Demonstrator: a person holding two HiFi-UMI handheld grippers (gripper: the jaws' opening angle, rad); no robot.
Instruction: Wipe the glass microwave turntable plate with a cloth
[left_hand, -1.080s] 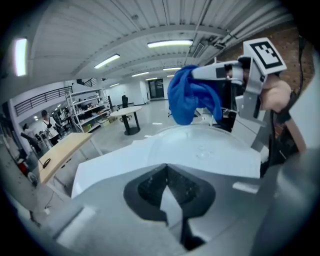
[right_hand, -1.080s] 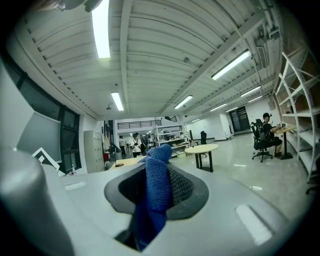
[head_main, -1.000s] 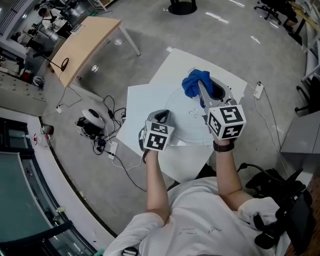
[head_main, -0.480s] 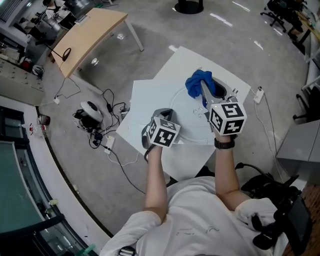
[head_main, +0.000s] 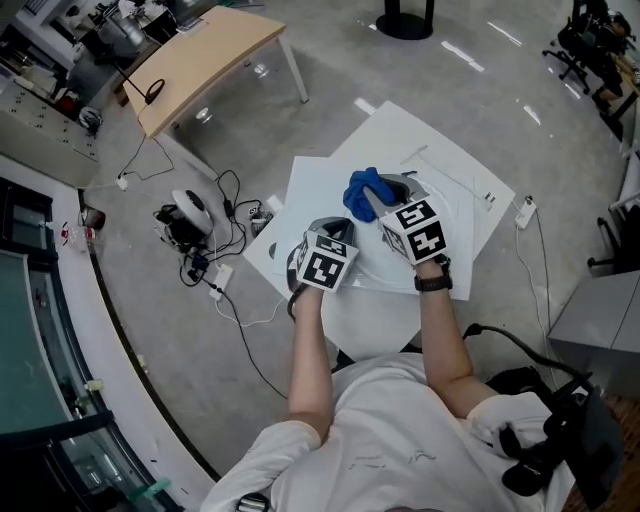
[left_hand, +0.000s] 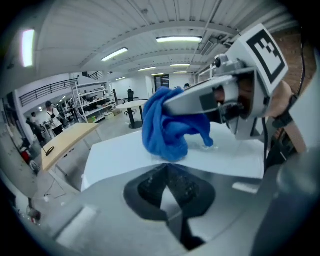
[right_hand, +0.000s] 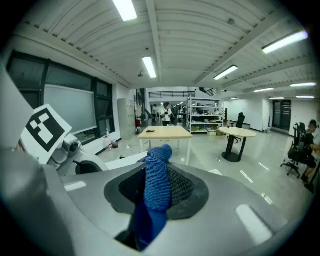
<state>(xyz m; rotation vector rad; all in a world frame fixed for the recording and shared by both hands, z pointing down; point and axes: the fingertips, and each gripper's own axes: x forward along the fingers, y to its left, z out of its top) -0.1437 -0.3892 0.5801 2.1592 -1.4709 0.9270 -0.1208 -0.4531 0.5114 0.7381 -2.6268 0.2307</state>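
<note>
Head view: white table (head_main: 300, 215) at centre frame. The glass plate (head_main: 385, 265) lies flat on it, hard to trace because it is clear. Blue cloth (head_main: 362, 190) sits at the plate's upper-left part, pinched by the right gripper (head_main: 375, 203), which reaches in from the lower right. Left gripper (head_main: 330, 235) rests at the plate's left edge, just beside the cloth.

Left gripper view: left gripper (left_hand: 167, 170) has its jaw tips pressed together, and nothing can be made out between them. Cloth (left_hand: 167, 127) hangs bunched at centre frame, its lower end touching the table (left_hand: 115, 155). Right gripper (left_hand: 185, 100) enters from the right and clamps the cloth's top.

Right gripper view: right gripper (right_hand: 160, 175) has its jaws closed on the cloth (right_hand: 157, 187), a fold standing up between the pads. Left gripper (right_hand: 65, 145) shows at left.
</note>
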